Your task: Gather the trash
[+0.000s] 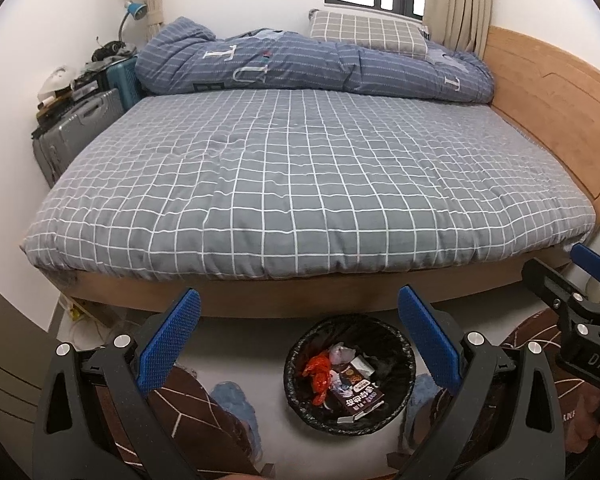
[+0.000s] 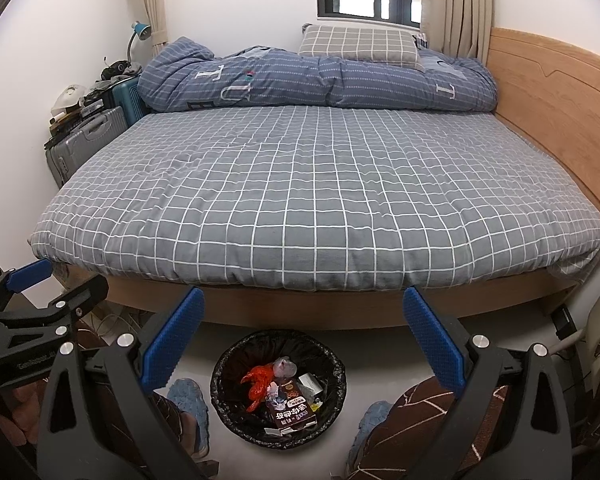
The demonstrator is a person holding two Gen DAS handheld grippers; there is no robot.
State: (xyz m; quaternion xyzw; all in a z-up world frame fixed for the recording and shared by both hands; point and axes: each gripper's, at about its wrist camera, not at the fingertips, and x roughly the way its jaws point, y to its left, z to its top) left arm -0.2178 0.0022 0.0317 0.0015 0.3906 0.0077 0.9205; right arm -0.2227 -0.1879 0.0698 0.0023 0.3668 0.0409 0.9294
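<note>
Blue-padded fingers of the left gripper (image 1: pixel 300 336) are standing wide apart and holding nothing, framing a bin lined with a black bag (image 1: pixel 350 374) that is sitting on the floor just below and slightly right of their midline. In the right wrist view the right gripper (image 2: pixel 304 338) is likewise spread wide and gripping nothing, with the same bin (image 2: pixel 278 388) lying below and a little left of centre. Both tools are pointing toward the bed (image 1: pixel 300 184), side by side, and the bin is resting between them, close to the bed's near edge; neither looks clearly nearer to it.

Trash is already lying inside: a crumpled red wrapper (image 1: pixel 318 374), a dark drink carton (image 1: pixel 356 394) with its long axis running roughly toward the camera, and pale scraps of paper or plastic beside them. The checked cover is showing no loose litter across its near edge, its corners or its middle, so the collecting appears largely done, though that is a judgement.

A folded quilt (image 1: pixel 312 64) and a pillow (image 1: pixel 368 32) are lining the bed's far edge. Suitcases (image 1: pixel 80 128) are crowding its far left corner, and small items could be hiding among the clutter on them. The person's patterned trousers (image 1: pixel 180 408) and blue slippers (image 1: pixel 230 400) are cutting off parts of the floor.
</note>
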